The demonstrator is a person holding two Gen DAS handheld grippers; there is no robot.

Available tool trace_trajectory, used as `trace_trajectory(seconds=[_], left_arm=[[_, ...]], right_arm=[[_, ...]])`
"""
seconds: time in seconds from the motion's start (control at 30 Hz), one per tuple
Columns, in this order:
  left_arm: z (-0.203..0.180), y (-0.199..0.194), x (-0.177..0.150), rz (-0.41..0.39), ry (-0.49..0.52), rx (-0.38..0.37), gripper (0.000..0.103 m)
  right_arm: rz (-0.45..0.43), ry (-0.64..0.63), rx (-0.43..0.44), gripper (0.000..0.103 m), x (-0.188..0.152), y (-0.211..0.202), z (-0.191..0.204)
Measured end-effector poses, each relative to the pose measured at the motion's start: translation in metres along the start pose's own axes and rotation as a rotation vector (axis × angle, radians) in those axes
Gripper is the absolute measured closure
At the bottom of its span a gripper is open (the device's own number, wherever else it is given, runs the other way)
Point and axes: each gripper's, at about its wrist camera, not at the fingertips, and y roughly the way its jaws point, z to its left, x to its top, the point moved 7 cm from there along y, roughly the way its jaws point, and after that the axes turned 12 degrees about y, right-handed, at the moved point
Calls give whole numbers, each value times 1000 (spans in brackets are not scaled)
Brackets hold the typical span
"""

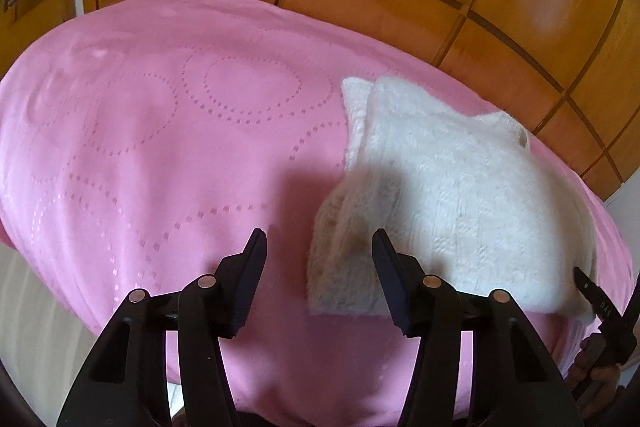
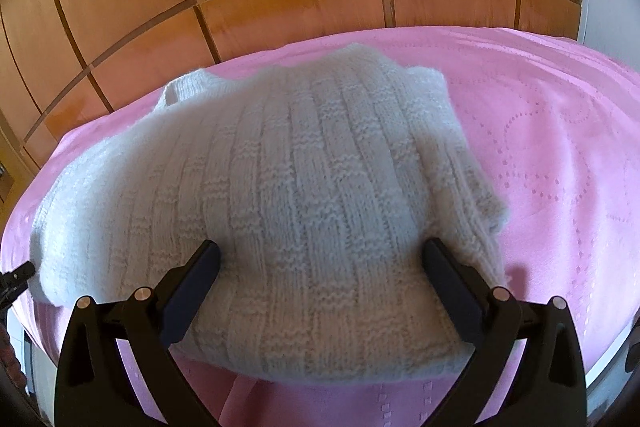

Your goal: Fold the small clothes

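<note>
Left gripper (image 1: 320, 247) half open over white knit sweater's (image 1: 460, 195) folded sleeve, gripping nothing. Right gripper (image 2: 320, 259) wide open above sweater body on pink bedspread (image 1: 160, 147). Sleeve folded in; final folds likely remaining.

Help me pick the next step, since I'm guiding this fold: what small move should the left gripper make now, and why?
Probably ease the left gripper down and close on the white sweater: its sleeve edge lies between the open jaws, not yet pinched, on the pink blanket. The right gripper is open too, over the hem.
</note>
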Motion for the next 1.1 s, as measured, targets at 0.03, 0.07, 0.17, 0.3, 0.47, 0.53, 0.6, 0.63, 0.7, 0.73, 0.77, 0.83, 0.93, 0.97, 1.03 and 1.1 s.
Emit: trace_trajectory(seconds=[0.03,0.07,0.17,0.3,0.47,0.53,0.6,0.63,0.7,0.73,0.77,0.83,0.93,0.97,1.03,1.1], left_arm=[[-2,2,5,0,8,2,49],[-4,2,6,-1,15,1,49],[-13,1,8,-2,52,-12,49],[-24,2,6,5,115,-1,71],[-29,1,3,5,129,-3,71],[-29,0,2,3,136,-3,85],[-29,-1,0,-4,165,24,98],[-28,-1,-1,-4,170,32,99],[-21,5,-7,25,146,25,99],[-15,10,-11,44,119,4,99],[-12,9,-11,41,101,-22,99],[-9,1,-8,9,61,-89,98],[-3,-3,2,-2,17,-140,71],[-1,-3,7,-14,5,-141,68],[0,1,20,-16,0,-158,68],[0,7,35,-22,-13,-177,68]], right_arm=[[0,0,0,2,0,0,0],[-1,-1,0,2,0,0,-1],[-4,-2,-4,2,-1,-1,-1],[-7,-5,-10,2,-1,0,1],[-12,-7,-14,2,-1,0,3],[-14,-8,-16,2,-2,0,3],[-14,-8,-16,2,-2,0,4],[-14,-8,-17,2,-2,0,3],[-16,-10,-17,2,-2,0,3],[-17,-11,-19,2,-2,0,3],[-17,-13,-21,2,-3,0,3],[-18,-9,-23,2,-3,0,4],[-24,-14,-33,2,-5,-1,6],[-24,-13,-34,2,-5,-1,6],[-22,-11,-32,2,-5,-1,6],[-24,-10,-34,2,-5,-1,7]])
